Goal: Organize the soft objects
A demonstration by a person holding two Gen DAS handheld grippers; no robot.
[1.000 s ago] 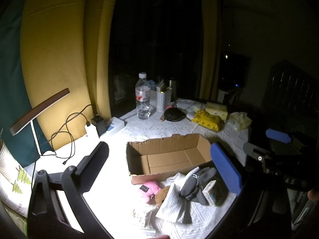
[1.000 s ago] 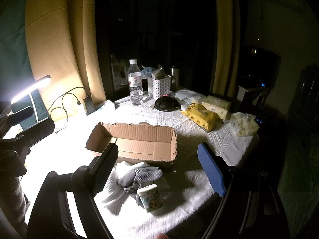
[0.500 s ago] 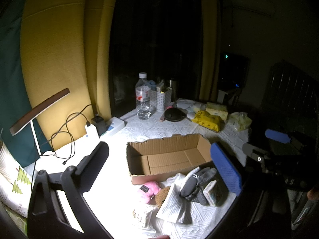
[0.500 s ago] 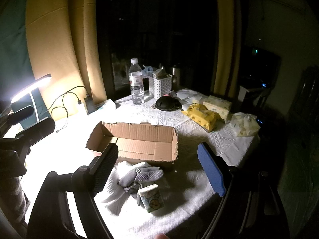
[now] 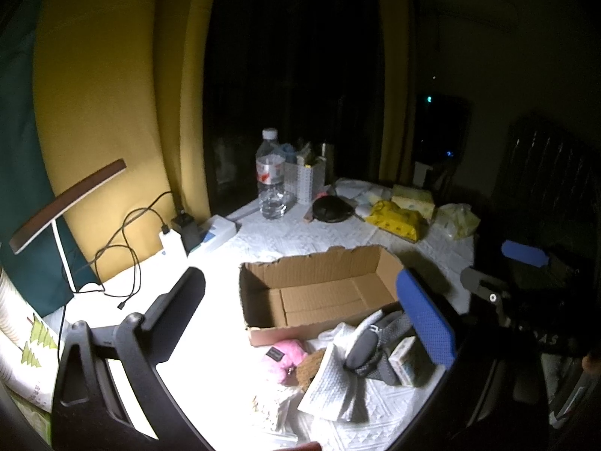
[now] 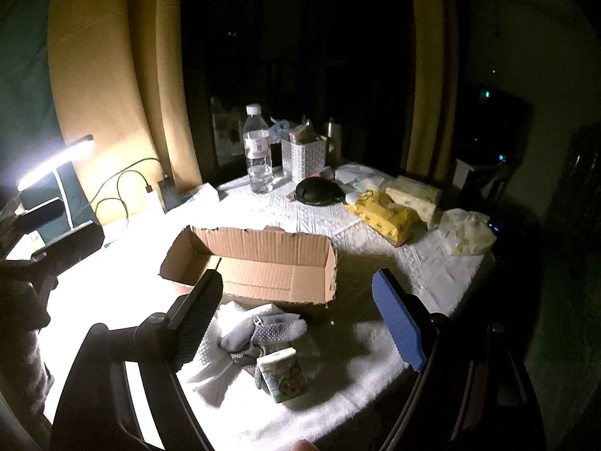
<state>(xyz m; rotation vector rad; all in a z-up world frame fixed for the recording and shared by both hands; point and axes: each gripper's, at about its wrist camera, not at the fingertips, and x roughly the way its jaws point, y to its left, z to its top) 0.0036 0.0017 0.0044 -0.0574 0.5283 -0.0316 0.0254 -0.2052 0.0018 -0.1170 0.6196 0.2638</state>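
Near the desk's front edge, your soft pile (image 6: 259, 334) — grey socks, white cloth, small tissue pack (image 6: 284, 376) — lies just before the empty cardboard box (image 6: 255, 267). Your left gripper (image 5: 300, 312) and right gripper (image 6: 300, 315) both hover above, jaws spread, holding nothing.
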